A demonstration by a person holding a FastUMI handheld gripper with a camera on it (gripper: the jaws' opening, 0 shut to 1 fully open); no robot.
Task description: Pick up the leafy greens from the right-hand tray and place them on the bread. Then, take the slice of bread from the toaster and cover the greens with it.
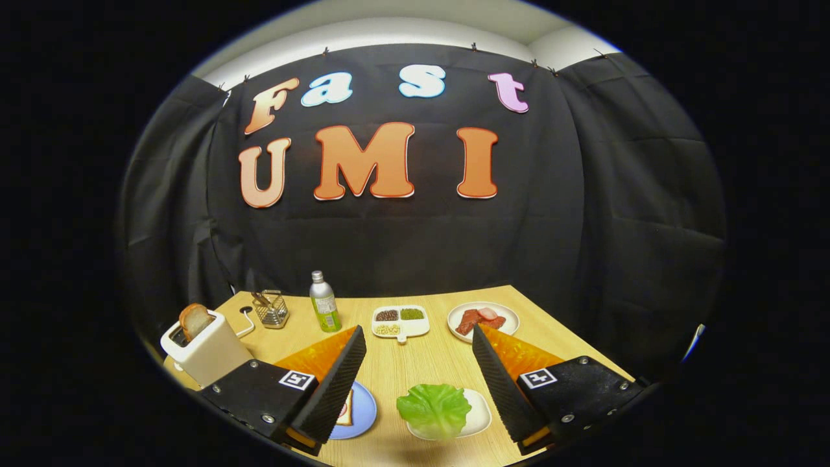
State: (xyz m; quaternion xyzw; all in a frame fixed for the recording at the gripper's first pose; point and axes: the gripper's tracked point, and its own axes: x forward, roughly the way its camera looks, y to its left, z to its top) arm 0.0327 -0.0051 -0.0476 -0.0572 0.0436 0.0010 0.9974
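Observation:
The leafy greens (434,408) lie on a white tray (480,415), low between my two fingers and nearer the right one. My gripper (418,337) is open, held above the table with nothing between its fingers. A blue plate (363,412) carries a slice of bread (345,411), partly hidden behind the left finger. A white toaster (204,350) stands at the table's left, beyond the left finger, with a slice of bread (194,320) sticking up out of its slot.
Beyond the fingers stand a green bottle (324,303), a wire holder (270,309), a white divided dish (400,322) of beans and a plate of meat (483,320). The wooden table (415,363) ends at black cloth walls behind and to the right.

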